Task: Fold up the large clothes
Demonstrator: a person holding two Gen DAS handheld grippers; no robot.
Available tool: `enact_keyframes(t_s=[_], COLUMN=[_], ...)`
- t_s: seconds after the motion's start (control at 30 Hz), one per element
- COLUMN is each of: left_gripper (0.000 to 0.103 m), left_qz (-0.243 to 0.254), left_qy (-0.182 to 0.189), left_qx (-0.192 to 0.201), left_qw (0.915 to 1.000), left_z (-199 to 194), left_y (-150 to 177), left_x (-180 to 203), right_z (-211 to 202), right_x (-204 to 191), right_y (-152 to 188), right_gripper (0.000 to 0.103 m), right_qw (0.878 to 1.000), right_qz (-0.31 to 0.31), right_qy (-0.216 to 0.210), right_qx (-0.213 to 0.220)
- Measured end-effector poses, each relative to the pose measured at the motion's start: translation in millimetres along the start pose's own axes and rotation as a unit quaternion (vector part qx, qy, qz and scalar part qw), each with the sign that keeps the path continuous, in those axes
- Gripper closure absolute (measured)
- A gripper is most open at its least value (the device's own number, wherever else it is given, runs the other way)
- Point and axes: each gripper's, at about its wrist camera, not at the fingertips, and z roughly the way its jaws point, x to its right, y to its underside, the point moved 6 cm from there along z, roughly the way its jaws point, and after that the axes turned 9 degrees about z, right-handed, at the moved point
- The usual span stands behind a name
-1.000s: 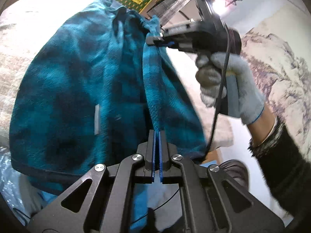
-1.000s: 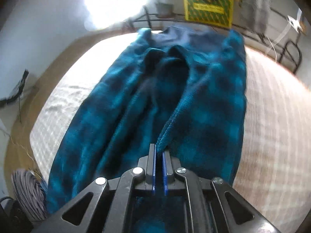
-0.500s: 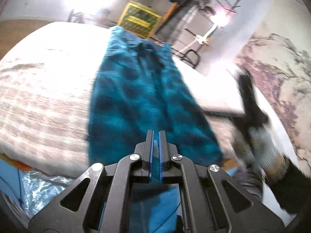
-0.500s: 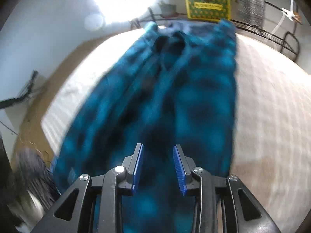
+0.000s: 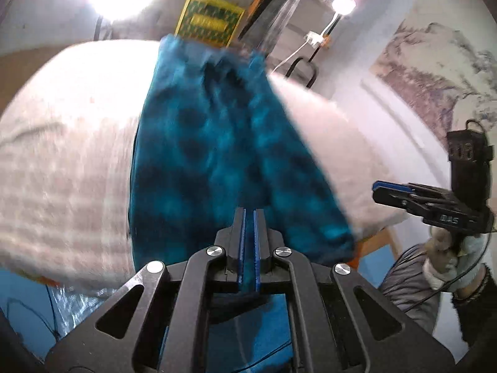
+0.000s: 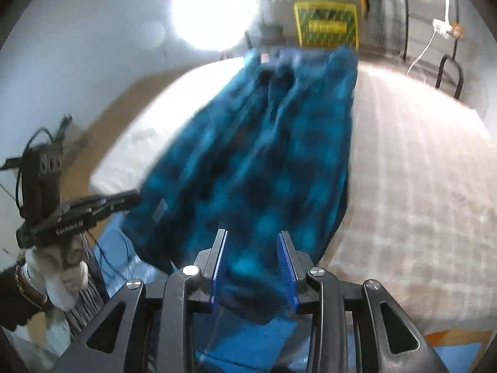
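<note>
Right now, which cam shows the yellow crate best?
Right wrist: the yellow crate sits unobstructed beyond the bed, whole front visible though blurred. In the left wrist view the crate is tilted, its lower edge hidden behind the blue garment.

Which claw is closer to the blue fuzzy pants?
Left. The left claw is clamped shut on the near end of the blue fuzzy pants. The right claw hangs open off to their side, touching nothing.
</note>
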Motion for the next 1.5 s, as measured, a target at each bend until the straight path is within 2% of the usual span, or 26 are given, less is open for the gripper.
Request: enact_keyframes(t_s=[0.17,0.2,0.23,0.37,0.47,0.5,0.57,0.7,0.93,1.07,1.27,1.4,1.43,1.5], left_gripper=[0.103,0.103,0.103,0.103,0.103,0.103,0.103,0.103,0.103,0.103,0.103,0.103,0.103,0.103], left_qz=[0.034,0.036,0.036,0.047,0.037,0.039,0.049,0.066,0.08,0.091,0.122,0.182,0.185,0.196], left_qy=[-0.013,-0.016,-0.024,-0.07,-0.085,-0.092,-0.107,-0.119,-0.112,-0.113,-0.094,-0.106,-0.104,-0.107], left_qx=[0.051,0.06,0.066,0.068,0.078,0.074,0.061,0.027,-0.017,-0.04,-0.05,-0.071,-0.078,-0.068], left_qw=[0.998,0.9974,0.9969,0.9941,0.9926,0.9923,0.9911,0.9904,0.9904,0.9886,0.9869,0.975,0.974,0.9724], left_z=[-49,-59,-66,-70,-61,-53,-33,34,161,230,299,343,353,359], left_y=[-67,-80,-96,-141,-163,-170,-179,-200,-241,-254,-272,-277,-274,-272], left_x=[4,0,-6,-38,-68,-78,-97,-135,-202,-240,-246,-230,-229,-226], right_z=[-63,-74,-81,-95,-82,-76,-57,-1,99,155,224,258,267,290], right_x=[-1,-2,-3,5,16,23,37,70,106,130,160,168,169,166], right_y=[-43,-53,-62,-99,-123,-129,-149,-189,-262,-291,-316,-339,-344,-348], right_gripper=[0.064,0.059,0.056,0.056,0.062,0.066,0.066,0.07,0.071,0.072,0.073,0.074,0.074,0.074], right_qw=[0.995,0.994,0.992,0.989,0.991,0.991,0.992,0.994,0.995,0.995,0.995,0.995,0.995,0.996], right_qz=[0.005,0.006,0.002,-0.001,-0.004,-0.003,0.011,0.048,0.058,0.074,0.08,0.076,0.073,0.052], right_qy=[0.008,0.005,0.004,0.023,0.028,0.03,0.03,0.027,0.04,0.039,0.044,0.043,0.046,0.061], right_qx=[0.098,0.113,0.122,0.145,0.132,0.128,0.119,0.096,0.075,0.062,0.047,0.046,0.044,0.027])
